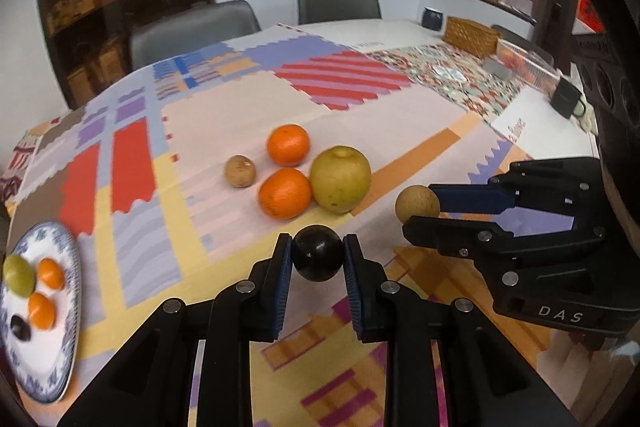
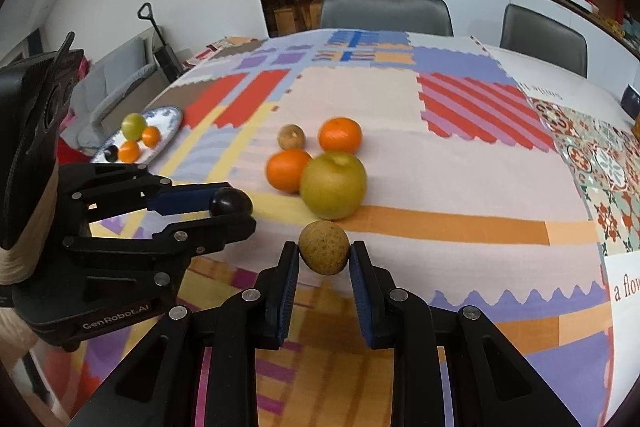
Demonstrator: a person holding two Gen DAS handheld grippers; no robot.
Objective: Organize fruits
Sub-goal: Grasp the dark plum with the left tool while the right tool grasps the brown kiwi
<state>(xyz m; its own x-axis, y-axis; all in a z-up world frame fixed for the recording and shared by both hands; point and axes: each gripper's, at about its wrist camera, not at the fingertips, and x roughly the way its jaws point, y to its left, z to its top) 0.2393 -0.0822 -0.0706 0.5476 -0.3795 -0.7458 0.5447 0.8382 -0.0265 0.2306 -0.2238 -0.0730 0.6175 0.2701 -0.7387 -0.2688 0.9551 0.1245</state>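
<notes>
We see a dark plum point(image 1: 318, 258) and a tan fruit point(image 2: 324, 247), perhaps a longan, lifted off the worktop; two oranges point(image 1: 285, 193), an apple point(image 1: 340, 179) and another tan fruit point(image 1: 239, 171) lie clustered.

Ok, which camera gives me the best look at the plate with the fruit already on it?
The right wrist view. There the blue-patterned plate sits whole and far off, with its green fruit, two oranges and dark fruit all readable. In the left wrist view the plate lies at the frame's left edge, blurred, stretched by the lens and partly cut off.

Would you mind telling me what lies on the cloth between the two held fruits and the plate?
Nothing: in the left wrist view, only bare patterned tablecloth separates the plate from the gripped dark fruit.
</notes>
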